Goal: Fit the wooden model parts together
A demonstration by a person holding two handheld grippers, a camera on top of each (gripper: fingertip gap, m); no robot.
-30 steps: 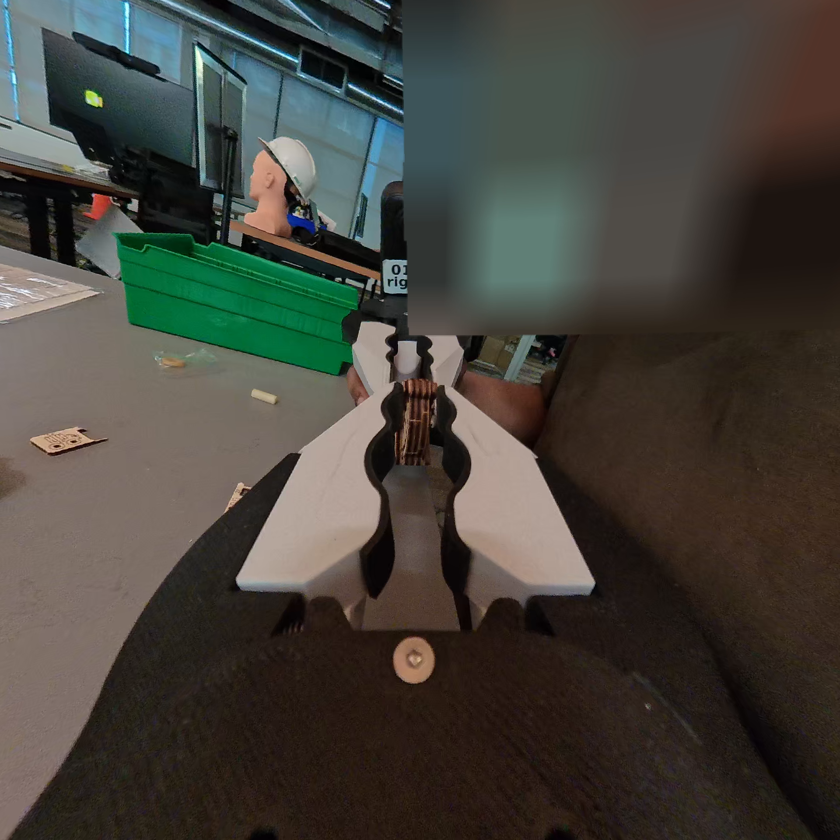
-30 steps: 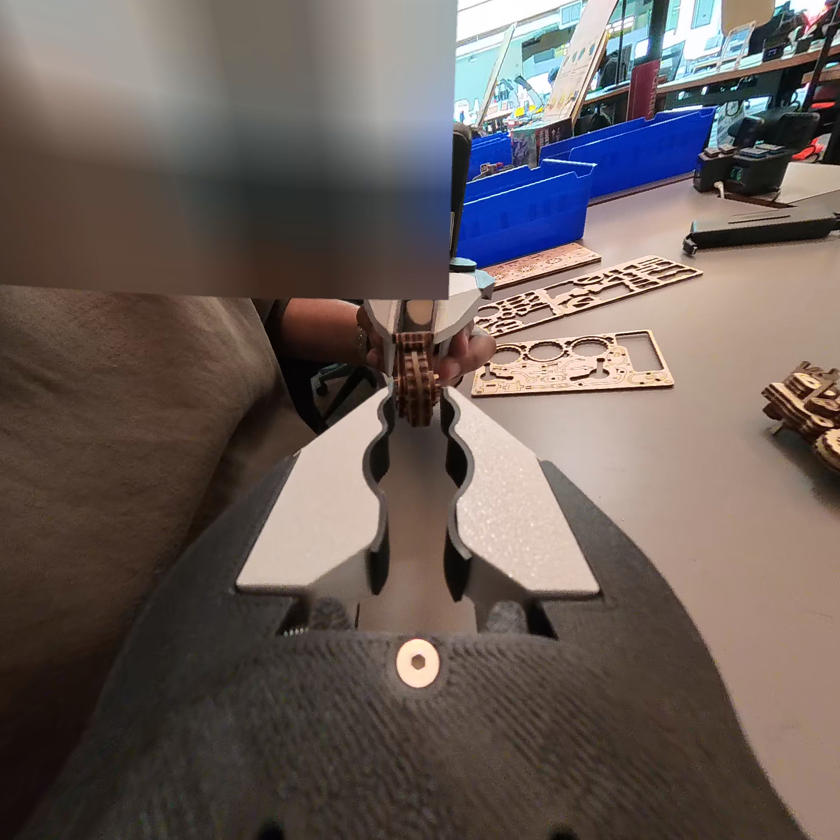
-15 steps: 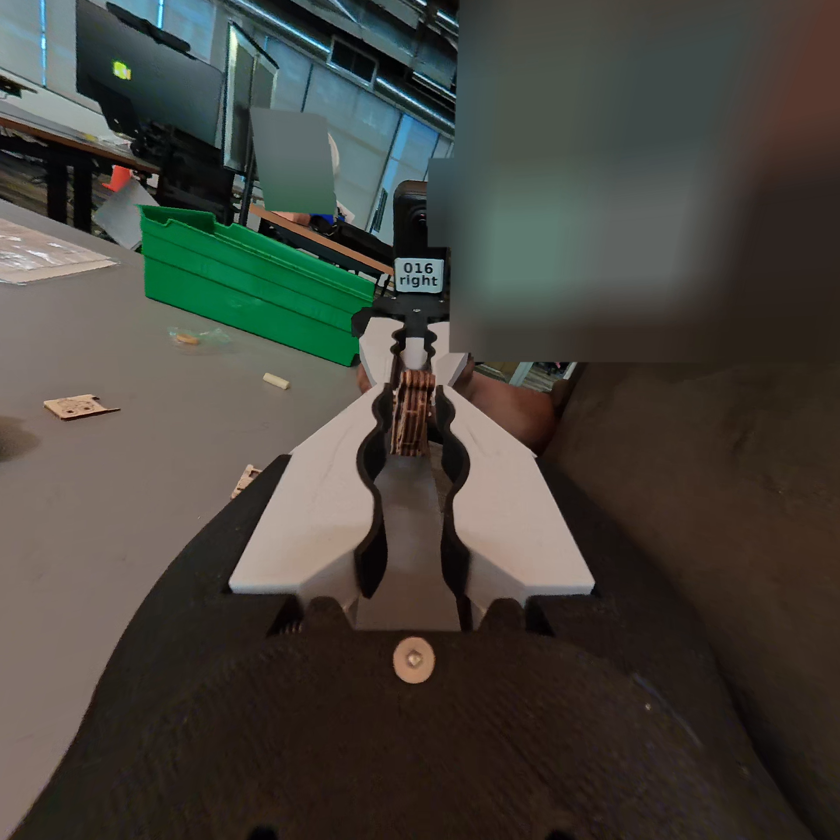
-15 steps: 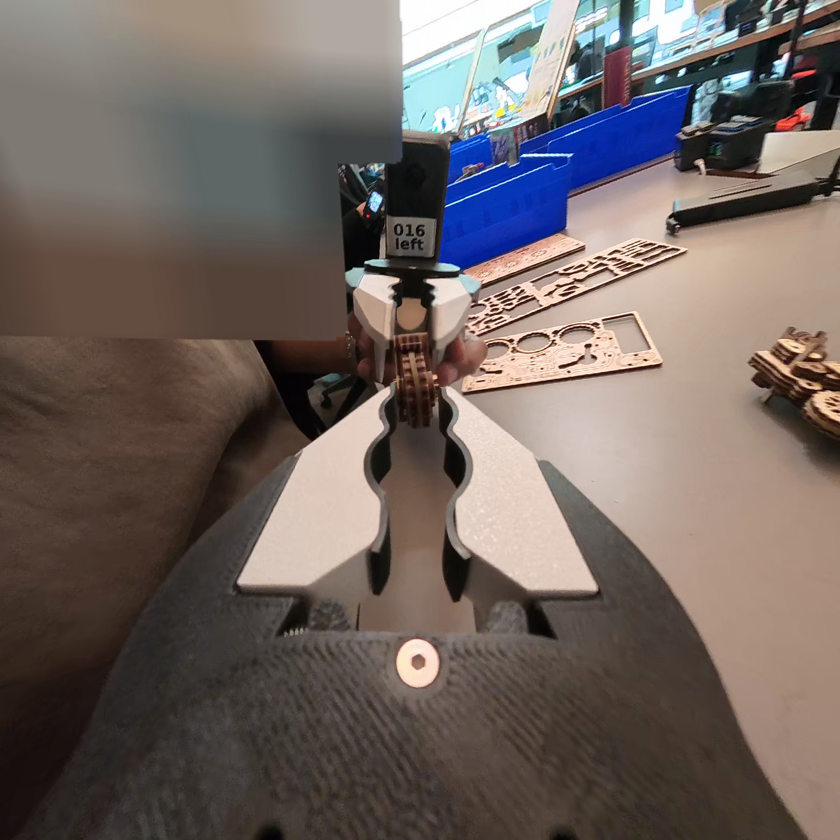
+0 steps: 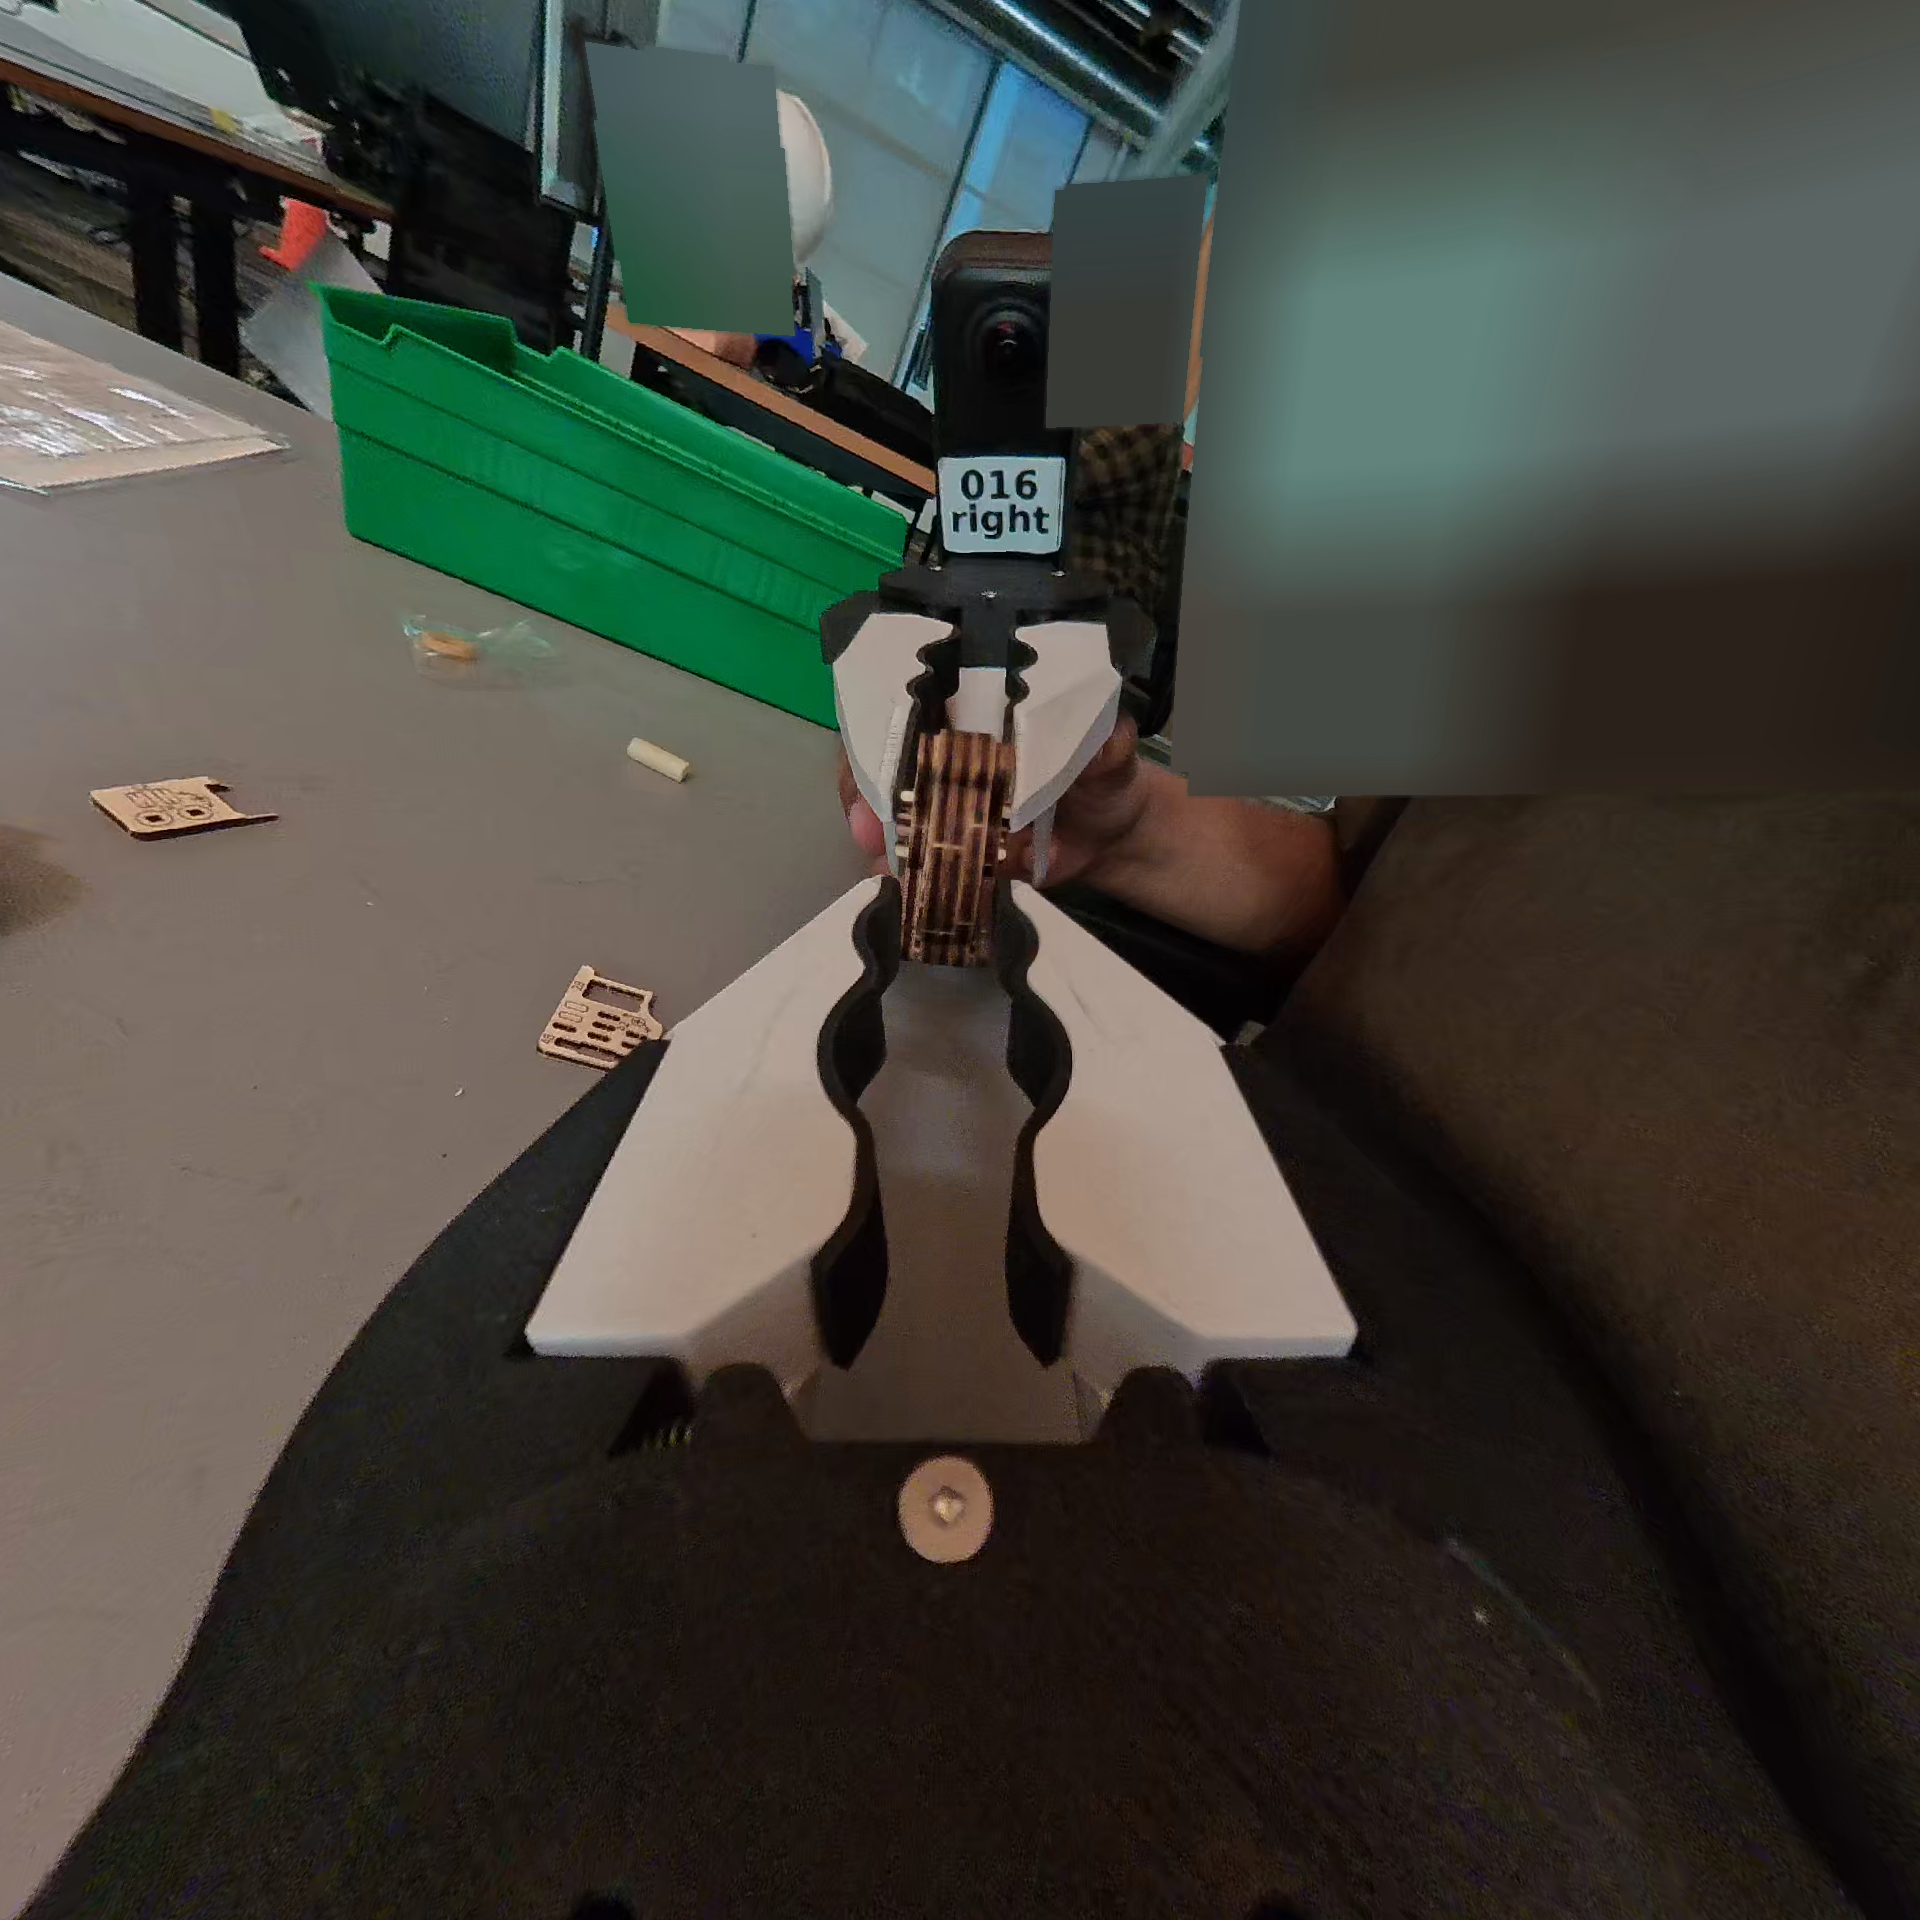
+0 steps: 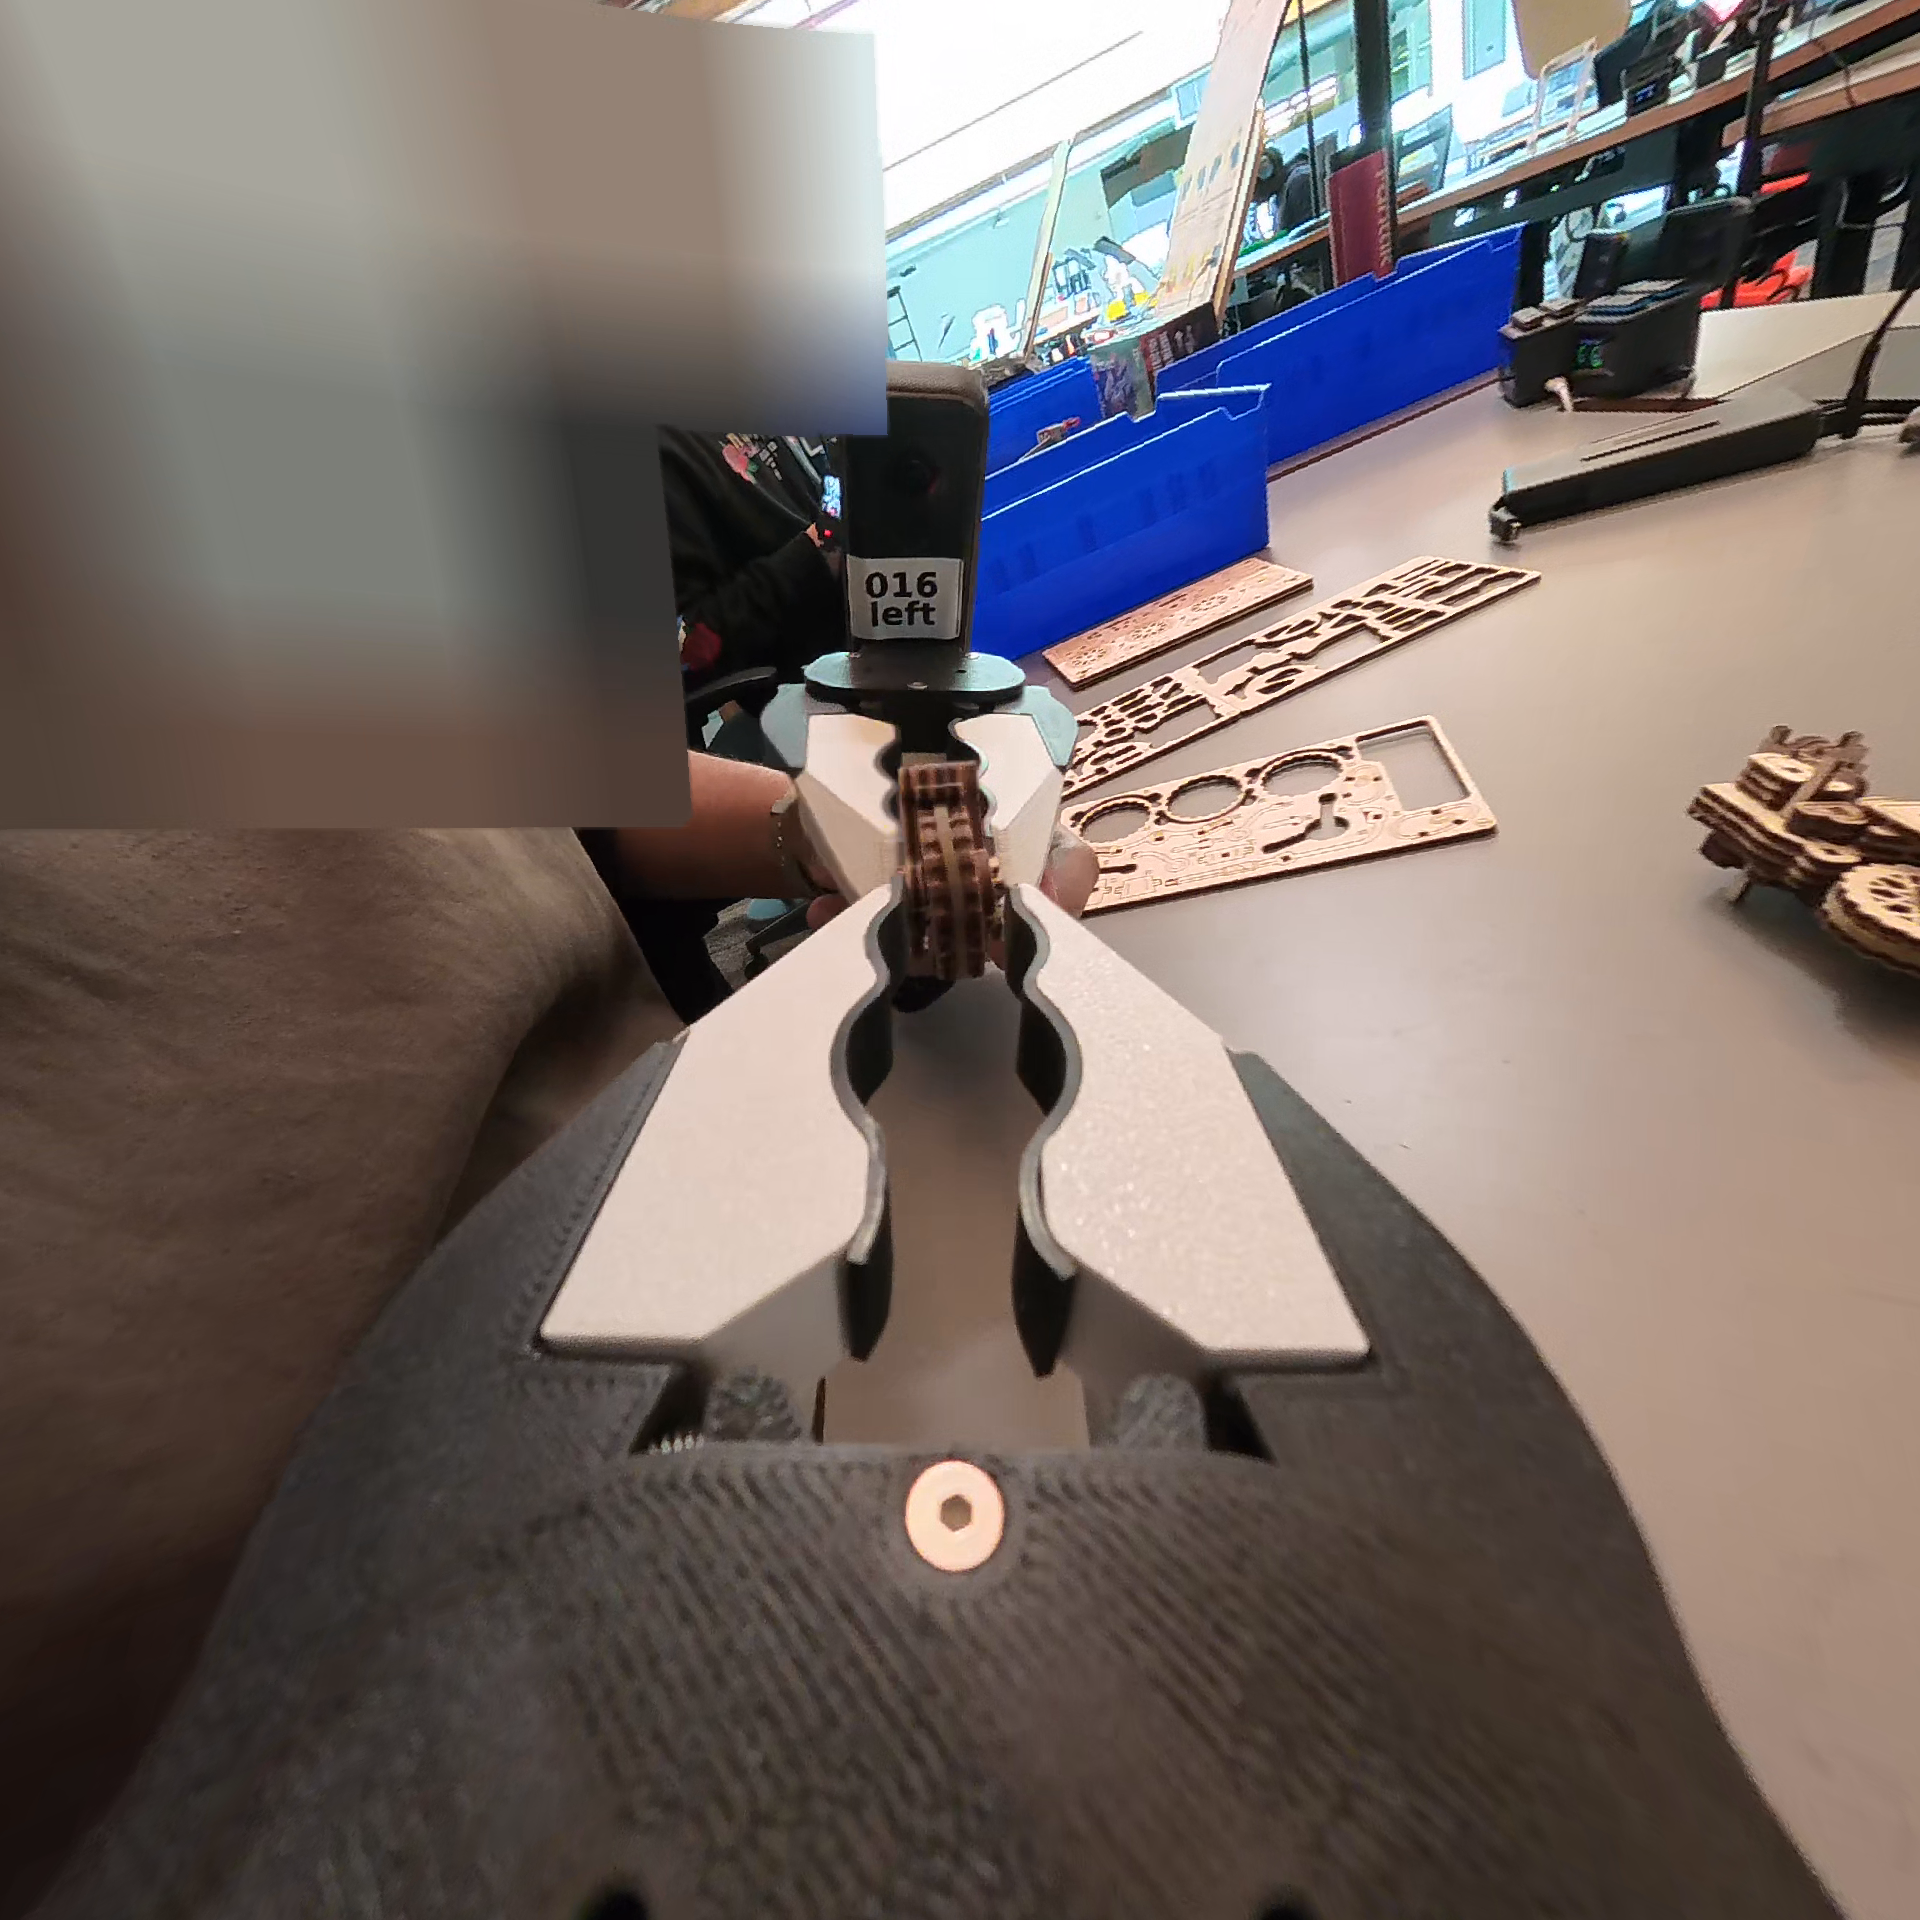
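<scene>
In the left wrist view, the left gripper (image 5: 945,914) has its jaws closed onto the near end of a layered wooden wheel part (image 5: 948,847), held edge-on above the table edge. Directly opposite, the right gripper (image 5: 971,774) faces the camera and clamps the far end of the same part, with a hand (image 5: 1101,821) wrapped around its body behind. On the grey table (image 5: 260,1039) to the left lie a small flat wooden offcut (image 5: 597,1018) just beside the gripper, another offcut (image 5: 171,808) farther out, a short pale dowel (image 5: 658,758), a small clear bag (image 5: 468,639) and a green bin (image 5: 582,499) behind them. In the right wrist view, the right gripper (image 6: 948,925) is pinched on the wheel part (image 6: 945,883), and the left gripper (image 6: 930,821) grips it from the other side. To the right on the table (image 6: 1455,1143) lie punched-out wooden sheets (image 6: 1278,821), a partly built wooden model (image 6: 1829,842) well apart near the frame edge, and blue bins (image 6: 1122,520) behind.
</scene>
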